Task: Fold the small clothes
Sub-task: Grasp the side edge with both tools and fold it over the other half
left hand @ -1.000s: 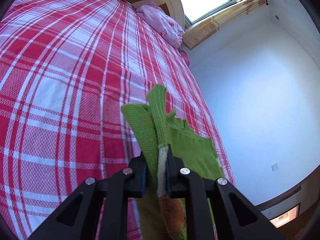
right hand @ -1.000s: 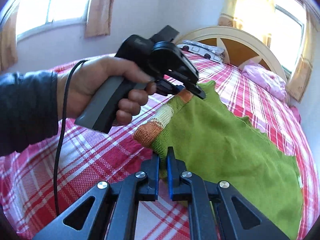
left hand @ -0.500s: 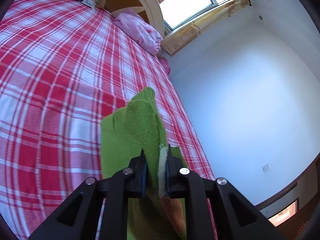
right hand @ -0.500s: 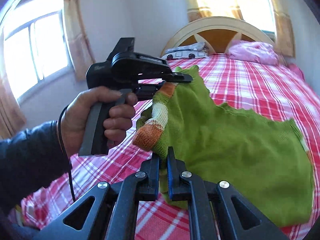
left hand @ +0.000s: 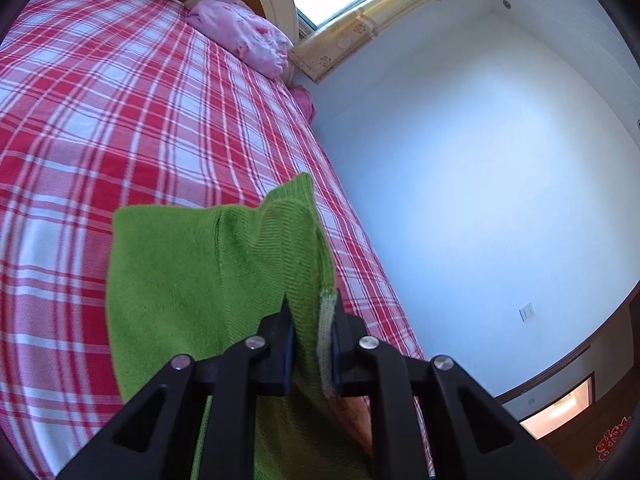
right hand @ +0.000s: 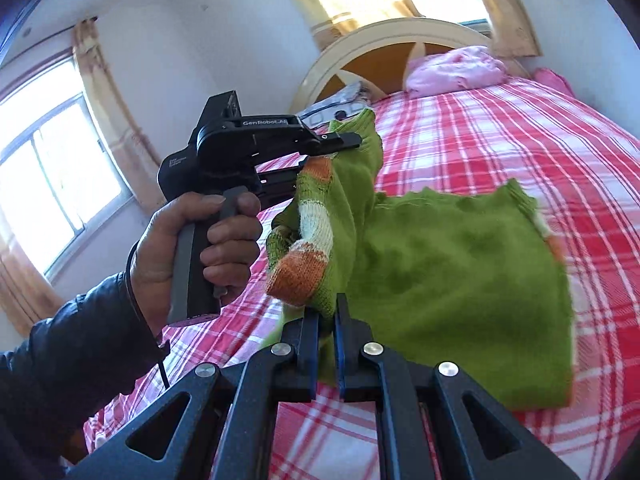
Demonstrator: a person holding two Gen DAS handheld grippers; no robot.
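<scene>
- Green knit garment (right hand: 460,280), with orange and white bands at one cuff, is held up between the two claws; its free end trails down onto the bed (right hand: 540,152).
- Left claw (left hand: 313,344) is closed on a fold of the green knit: the cloth fills the gap between its black fingers, and a pale ribbed edge runs down along the right finger.
- From the left wrist view the garment spreads leftward from that grip as a broad flap, with one corner standing up above the claw.
- Right claw (right hand: 327,344) is clamped shut on the garment's edge just below the orange band, its two fingers nearly meeting with a thin layer of knit between them.
- In the right wrist view the left claw (right hand: 344,142) shows from the side, pinching the garment near the upper orange band; the striped cuff hangs in a curve between the two grips.
- A hand (right hand: 188,248) in a dark sleeve (right hand: 68,360) grips the handle of the left tool, and a black cable runs down by the wrist.
- Red-and-white checked sheet covers the bed under the garment.
- A pink pillow (left hand: 248,40) lies at the head of the bed, against the cream arched headboard (right hand: 384,36).
- Yellow curtains (right hand: 112,120) hang at the bright windows, and a plain white wall (left hand: 480,160) runs beside the bed.
</scene>
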